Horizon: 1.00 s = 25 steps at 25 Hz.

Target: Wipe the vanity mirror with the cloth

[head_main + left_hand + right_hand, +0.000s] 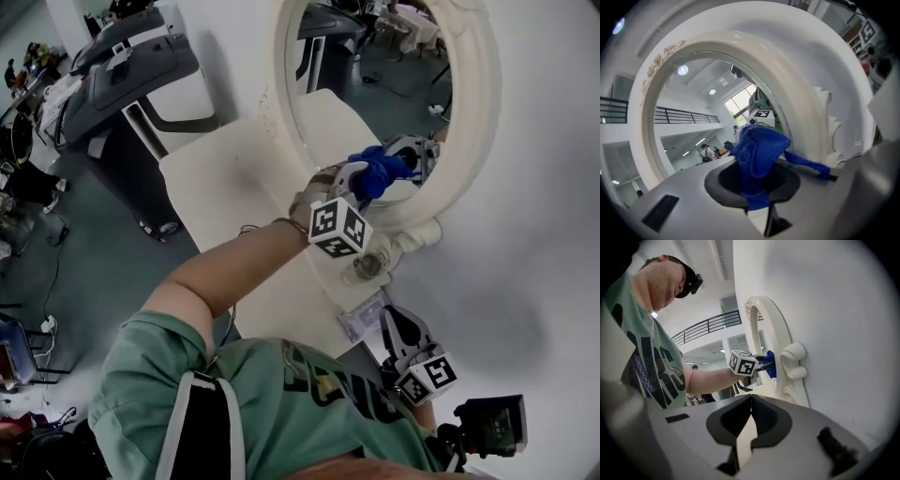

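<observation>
The oval vanity mirror [375,66] has a thick white frame [483,122] and hangs on the wall. My left gripper [361,180] is shut on a blue cloth [380,169], which it holds against the lower part of the glass near the frame. In the left gripper view the cloth [757,159] bunches up between the jaws, with the glass [693,122] right behind it. My right gripper [392,319] hangs lower, near the person's body, away from the mirror. The right gripper [750,423] is shut with nothing in it; its view shows the cloth [769,363] and the frame [766,329].
A white vanity top [216,178] runs below the mirror. On it stand a small clear jar [366,267] and a flat packet [361,319]. A grey exercise machine [131,66] stands on the floor to the left. The white wall [534,234] fills the right side.
</observation>
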Each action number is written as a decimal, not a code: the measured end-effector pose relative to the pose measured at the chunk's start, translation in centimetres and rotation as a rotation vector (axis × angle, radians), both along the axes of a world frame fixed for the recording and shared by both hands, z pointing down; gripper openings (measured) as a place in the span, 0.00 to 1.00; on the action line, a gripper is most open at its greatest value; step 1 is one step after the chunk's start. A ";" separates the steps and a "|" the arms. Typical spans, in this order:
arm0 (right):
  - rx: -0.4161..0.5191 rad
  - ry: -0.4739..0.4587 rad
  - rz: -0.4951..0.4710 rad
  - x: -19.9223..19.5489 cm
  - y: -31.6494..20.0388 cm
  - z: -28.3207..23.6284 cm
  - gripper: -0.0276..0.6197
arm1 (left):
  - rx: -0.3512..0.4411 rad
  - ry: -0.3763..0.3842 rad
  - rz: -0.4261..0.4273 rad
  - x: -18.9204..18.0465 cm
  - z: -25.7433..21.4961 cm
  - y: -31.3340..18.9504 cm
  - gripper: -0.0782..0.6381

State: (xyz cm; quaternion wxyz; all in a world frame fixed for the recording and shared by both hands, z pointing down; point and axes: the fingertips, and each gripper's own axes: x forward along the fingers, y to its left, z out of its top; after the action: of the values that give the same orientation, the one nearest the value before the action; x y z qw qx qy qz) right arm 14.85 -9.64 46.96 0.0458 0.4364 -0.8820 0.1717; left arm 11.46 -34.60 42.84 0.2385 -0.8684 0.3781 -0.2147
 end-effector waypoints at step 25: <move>0.071 -0.057 0.010 -0.7 -0.5 -2.4 0.06 | 0.193 0.215 -0.036 -11.7 -25.1 -9.6 0.22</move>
State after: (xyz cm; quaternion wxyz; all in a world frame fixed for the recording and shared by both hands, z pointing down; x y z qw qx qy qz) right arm 14.15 -10.16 44.58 0.0046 0.4370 -0.8864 0.1529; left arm -0.28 -44.16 17.71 0.2750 -0.8525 0.4358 -0.0873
